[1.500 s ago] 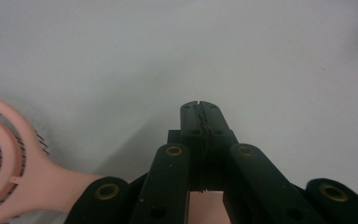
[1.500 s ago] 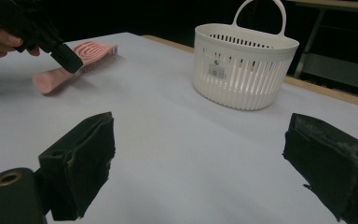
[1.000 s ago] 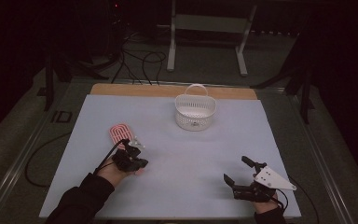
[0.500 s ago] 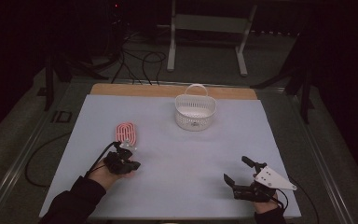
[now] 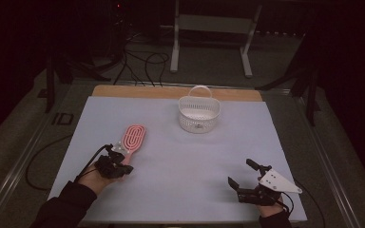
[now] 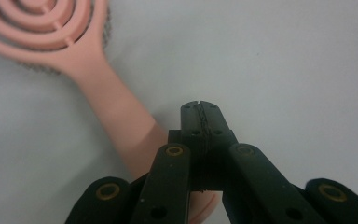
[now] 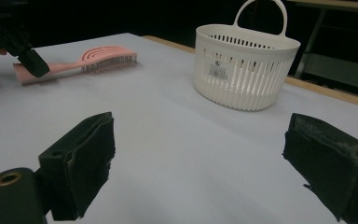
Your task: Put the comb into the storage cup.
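Big pale table (image 5: 180, 185) under it all, carrying everything. White slotted basket (image 5: 199, 114) with its hoop handle upright, well beyond both claws, toward the far edge; ahead and right of centre from the right claw's own camera (image 7: 247, 65). Pink hairbrush (image 5: 130, 141) flat on the table, oval head pointing away, handle running back toward the left claw. Left claw (image 5: 119, 159) down at the handle end of the brush, jaws pressed together with nothing between them; from its own camera (image 6: 200, 116) the shut tips sit just right of the pink handle (image 6: 121, 116), handle end passing beneath the claw's body, contact hard to judge. Right claw (image 5: 242, 175) low on the near right of the table, well apart from brush and basket, jaws spread wide and empty, bare table between the two black pads (image 7: 191, 158). Brush far off to its left (image 7: 74, 63), beside the other claw.
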`<state>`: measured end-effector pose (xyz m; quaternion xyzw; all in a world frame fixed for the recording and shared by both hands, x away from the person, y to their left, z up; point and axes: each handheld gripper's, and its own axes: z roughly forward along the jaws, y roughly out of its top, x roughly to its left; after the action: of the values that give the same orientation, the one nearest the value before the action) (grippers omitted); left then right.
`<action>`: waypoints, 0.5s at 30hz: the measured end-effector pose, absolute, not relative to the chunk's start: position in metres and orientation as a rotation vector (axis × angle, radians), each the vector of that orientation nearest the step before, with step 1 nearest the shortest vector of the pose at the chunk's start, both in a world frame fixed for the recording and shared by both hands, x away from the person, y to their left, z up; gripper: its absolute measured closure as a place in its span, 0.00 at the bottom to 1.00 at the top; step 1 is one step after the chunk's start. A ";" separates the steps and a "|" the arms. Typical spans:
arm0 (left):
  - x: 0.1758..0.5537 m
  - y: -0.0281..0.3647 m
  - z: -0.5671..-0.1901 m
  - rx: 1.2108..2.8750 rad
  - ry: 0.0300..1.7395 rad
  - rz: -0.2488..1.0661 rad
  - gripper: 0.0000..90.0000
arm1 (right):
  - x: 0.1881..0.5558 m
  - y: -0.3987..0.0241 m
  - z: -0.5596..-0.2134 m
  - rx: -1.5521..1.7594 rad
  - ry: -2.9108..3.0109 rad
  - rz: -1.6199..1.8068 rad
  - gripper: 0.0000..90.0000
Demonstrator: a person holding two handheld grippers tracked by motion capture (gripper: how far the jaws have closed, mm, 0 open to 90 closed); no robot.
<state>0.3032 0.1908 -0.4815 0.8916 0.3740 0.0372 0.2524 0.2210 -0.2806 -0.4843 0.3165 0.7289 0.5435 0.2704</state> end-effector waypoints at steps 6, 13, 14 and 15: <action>0.302 0.202 -0.480 2.437 1.029 0.098 1.00 | 0.221 -0.281 -0.484 0.860 1.965 1.466 0.10; 0.301 0.213 -0.477 2.447 1.057 0.114 1.00 | 0.221 -0.281 -0.485 0.865 1.966 1.467 0.10; 0.300 0.215 -0.476 2.454 1.055 0.113 1.00 | 0.221 -0.281 -0.485 0.861 1.964 1.469 0.10; 0.300 0.216 -0.476 2.456 1.056 0.116 1.00 | 0.221 -0.281 -0.484 0.860 1.962 1.470 0.10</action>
<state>0.3001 0.2160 -0.4763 0.8930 0.3840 0.0420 0.2308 0.2210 -0.2806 -0.4844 0.3187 0.7276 0.5450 0.2683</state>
